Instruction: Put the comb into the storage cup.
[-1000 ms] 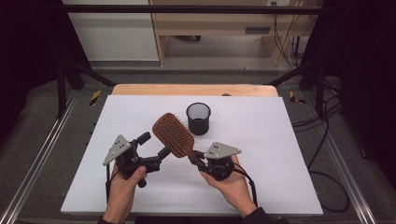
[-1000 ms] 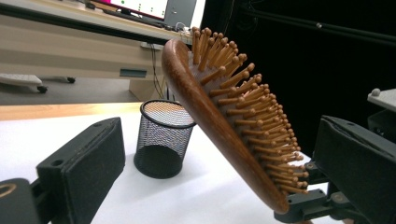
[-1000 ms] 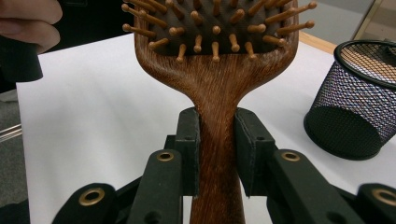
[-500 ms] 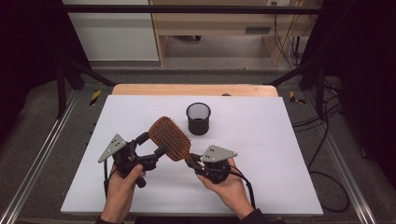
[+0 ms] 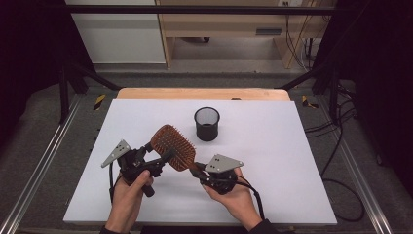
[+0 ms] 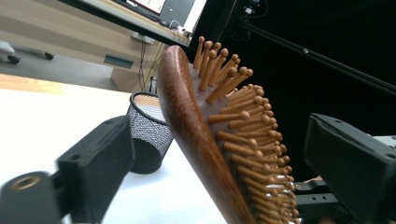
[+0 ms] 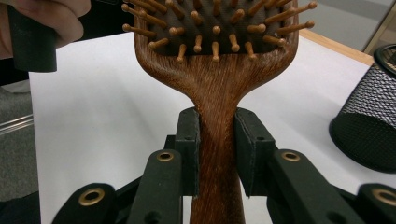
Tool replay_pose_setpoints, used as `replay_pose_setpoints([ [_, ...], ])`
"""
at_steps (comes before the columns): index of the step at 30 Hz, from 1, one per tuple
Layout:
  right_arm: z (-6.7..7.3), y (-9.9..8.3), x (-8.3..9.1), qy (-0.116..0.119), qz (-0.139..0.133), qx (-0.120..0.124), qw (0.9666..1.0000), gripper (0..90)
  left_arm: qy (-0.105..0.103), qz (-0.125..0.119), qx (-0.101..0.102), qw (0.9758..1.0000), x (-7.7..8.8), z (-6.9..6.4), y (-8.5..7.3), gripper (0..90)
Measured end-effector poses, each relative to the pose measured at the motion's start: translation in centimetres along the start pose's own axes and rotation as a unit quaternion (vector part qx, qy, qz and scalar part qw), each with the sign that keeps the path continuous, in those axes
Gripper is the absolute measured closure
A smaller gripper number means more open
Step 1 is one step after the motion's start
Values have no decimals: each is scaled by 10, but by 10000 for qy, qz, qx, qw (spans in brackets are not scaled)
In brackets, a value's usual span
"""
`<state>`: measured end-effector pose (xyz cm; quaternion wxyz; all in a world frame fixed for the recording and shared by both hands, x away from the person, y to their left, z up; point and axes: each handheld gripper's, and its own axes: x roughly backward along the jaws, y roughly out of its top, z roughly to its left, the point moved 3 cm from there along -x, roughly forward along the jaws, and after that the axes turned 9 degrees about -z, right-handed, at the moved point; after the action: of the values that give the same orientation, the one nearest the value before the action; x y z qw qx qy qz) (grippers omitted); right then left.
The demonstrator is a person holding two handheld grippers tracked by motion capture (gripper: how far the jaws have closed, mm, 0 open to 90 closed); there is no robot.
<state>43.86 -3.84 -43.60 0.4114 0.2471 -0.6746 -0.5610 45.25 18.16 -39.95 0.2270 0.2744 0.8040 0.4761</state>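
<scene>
Wooden hairbrush (image 5: 172,147) held above the white table (image 5: 292,161), tilted, head toward 11 o'clock and handle toward 5 o'clock in the high view. Clamped at the neck of the handle by the right gripper (image 5: 198,171), black pads pressed flat on both sides of the wood in the right gripper view (image 7: 218,154). Bristles of pale wood with rounded tips, set in a dark cushion.

At 9 o'clock of the brush head, left gripper (image 5: 158,157), jaws wide and just been closing, with the brush head (image 6: 205,140) standing between them. Left jaw clear of the brush's wooden back, right jaw near the bristle tips; contact there cannot be told.

Black mesh cup (image 5: 207,124) upright on the table at 1 o'clock of the brush, apart from it. Seen again past the brush's back in the left gripper view (image 6: 148,135) and at 3 o'clock in the right gripper view (image 7: 369,116).
</scene>
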Motion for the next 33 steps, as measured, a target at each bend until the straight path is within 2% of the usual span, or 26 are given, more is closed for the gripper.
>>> replay_pose_setpoints([
  [4,4,0,-3,23,-4,77,10000,730,-37,-40,198,9998,1,-1,1,144],
  [7,6,0,-4,30,-23,93,9999,730,-46,-61,270,9996,1,0,2,182],
  [11,7,0,-4,41,-21,141,9999,730,-74,-83,492,9987,2,0,3,224],
  [17,10,0,-5,68,-43,191,9998,730,-95,-115,636,9979,3,-1,3,277],
  [21,12,0,-7,68,-55,203,9998,730,-17,-148,678,9976,4,-1,3,310],
  [25,14,1,-8,77,-58,211,9997,730,103,-179,686,9974,5,0,2,378],
  [29,17,-1,-10,76,4,251,9997,729,100,-246,831,9962,7,2,0,428],
  [33,19,-2,-13,84,34,234,9997,729,130,-270,869,9958,9,0,1,477],
])
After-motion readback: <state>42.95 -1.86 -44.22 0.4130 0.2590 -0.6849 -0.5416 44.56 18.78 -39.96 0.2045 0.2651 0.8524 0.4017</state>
